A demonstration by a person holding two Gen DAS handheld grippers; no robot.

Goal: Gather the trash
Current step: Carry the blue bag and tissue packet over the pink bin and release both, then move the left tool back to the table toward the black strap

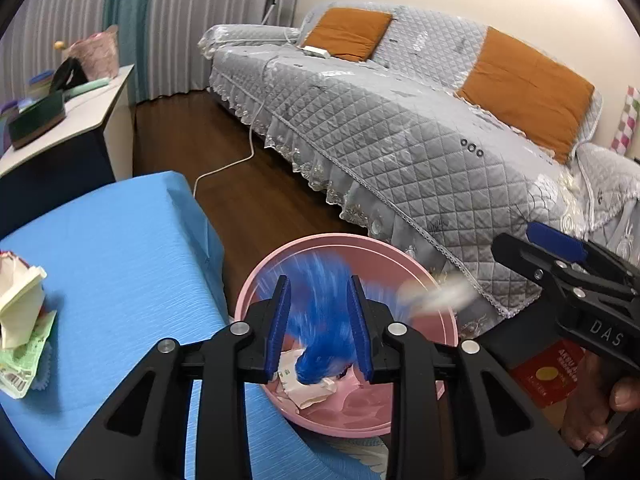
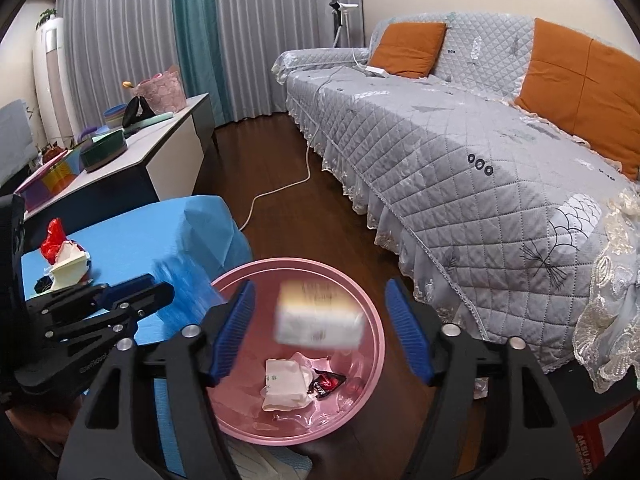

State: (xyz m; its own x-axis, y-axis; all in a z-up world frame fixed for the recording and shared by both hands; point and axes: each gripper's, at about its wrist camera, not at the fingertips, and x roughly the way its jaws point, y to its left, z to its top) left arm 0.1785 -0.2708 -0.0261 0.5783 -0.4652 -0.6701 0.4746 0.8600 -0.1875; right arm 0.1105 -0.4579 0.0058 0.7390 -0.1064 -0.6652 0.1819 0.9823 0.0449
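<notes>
Pink round plastic basin (image 2: 362,292) beneath both grippers, left gripper (image 1: 320,328) and right gripper (image 2: 320,332) fingers spread, holding nothing, blurred blue wrapper (image 1: 320,320), blurred white packet (image 2: 318,320) over basin

Both fisheye views look forward and steeply down along their own black, blue-padded fingers, from close above the pink basin (image 1: 420,256) on the dark wood floor (image 1: 224,148). The left wrist view sits over the blue-covered table (image 1: 120,256) at the basin's left side and catches the right gripper (image 1: 540,252) at its right edge, while the right wrist view sits just to the right and catches the left gripper (image 2: 132,292) at its lower left. Both share the basin, the table corner, the grey quilted sofa (image 1: 400,132) running off to the right, the curtains (image 1: 168,12) and the white side cabinet (image 1: 100,112).
</notes>
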